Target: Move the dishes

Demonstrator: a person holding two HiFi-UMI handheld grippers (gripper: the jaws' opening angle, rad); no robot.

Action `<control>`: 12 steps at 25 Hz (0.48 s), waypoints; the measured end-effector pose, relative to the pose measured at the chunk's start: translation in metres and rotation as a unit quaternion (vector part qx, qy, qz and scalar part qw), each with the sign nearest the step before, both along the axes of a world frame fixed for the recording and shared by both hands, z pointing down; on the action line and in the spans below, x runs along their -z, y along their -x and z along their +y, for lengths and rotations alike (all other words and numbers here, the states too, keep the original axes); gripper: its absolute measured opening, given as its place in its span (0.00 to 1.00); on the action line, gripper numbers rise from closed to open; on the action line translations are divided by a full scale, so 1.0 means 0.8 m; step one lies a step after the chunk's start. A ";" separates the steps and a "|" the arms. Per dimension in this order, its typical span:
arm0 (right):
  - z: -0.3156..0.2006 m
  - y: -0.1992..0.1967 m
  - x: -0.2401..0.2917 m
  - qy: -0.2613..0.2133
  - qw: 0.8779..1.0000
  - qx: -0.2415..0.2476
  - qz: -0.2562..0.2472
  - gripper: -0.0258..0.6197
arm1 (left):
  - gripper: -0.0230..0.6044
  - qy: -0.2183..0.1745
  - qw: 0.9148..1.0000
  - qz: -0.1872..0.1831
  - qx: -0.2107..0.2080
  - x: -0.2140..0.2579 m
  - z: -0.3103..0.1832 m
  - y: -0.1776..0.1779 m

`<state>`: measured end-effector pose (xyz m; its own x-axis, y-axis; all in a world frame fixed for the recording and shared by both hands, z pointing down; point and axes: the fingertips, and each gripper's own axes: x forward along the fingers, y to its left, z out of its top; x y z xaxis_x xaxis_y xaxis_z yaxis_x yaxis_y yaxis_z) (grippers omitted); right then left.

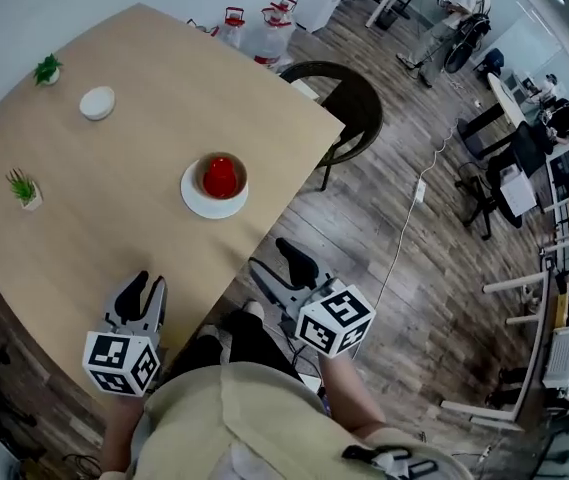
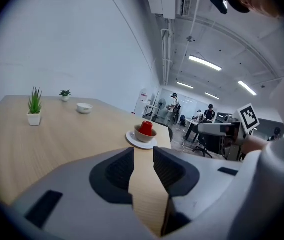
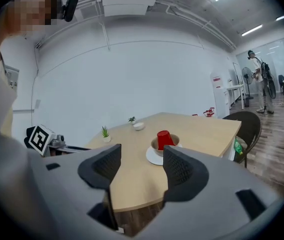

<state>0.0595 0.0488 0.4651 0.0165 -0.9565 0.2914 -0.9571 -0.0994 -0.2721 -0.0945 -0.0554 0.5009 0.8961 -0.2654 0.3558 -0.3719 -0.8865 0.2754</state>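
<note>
Plainly both are empty: left gripper jaws narrowly apart, right gripper wide. Red cup sits in a bowl beyond

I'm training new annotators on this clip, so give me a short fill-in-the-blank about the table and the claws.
The red cup stands upside down in a ____ on the white saucer.
The table holds ____ small potted plants.
The left claw and the right claw hold nothing; both stand ____.
Missing words: bowl; two; open.
</note>
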 end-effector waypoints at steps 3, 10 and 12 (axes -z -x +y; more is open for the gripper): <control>-0.028 -0.015 0.000 0.003 1.000 0.019 0.010 0.45 | 0.21 0.003 0.999 0.010 0.031 0.005 -0.015 0.005; -0.085 -0.047 -0.003 0.017 0.996 0.084 0.038 0.46 | 0.21 0.007 0.994 0.019 0.107 0.005 -0.049 0.000; -0.100 -0.061 -0.008 0.023 0.994 0.102 0.037 0.46 | 0.21 0.003 0.993 0.017 0.118 0.006 -0.054 -0.014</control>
<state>0.1080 -0.0309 0.4712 -0.1528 -0.9282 0.3392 -0.9759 0.0876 -0.1999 -0.0829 -0.0990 0.4963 0.8201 -0.4679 0.3295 -0.5603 -0.7735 0.2962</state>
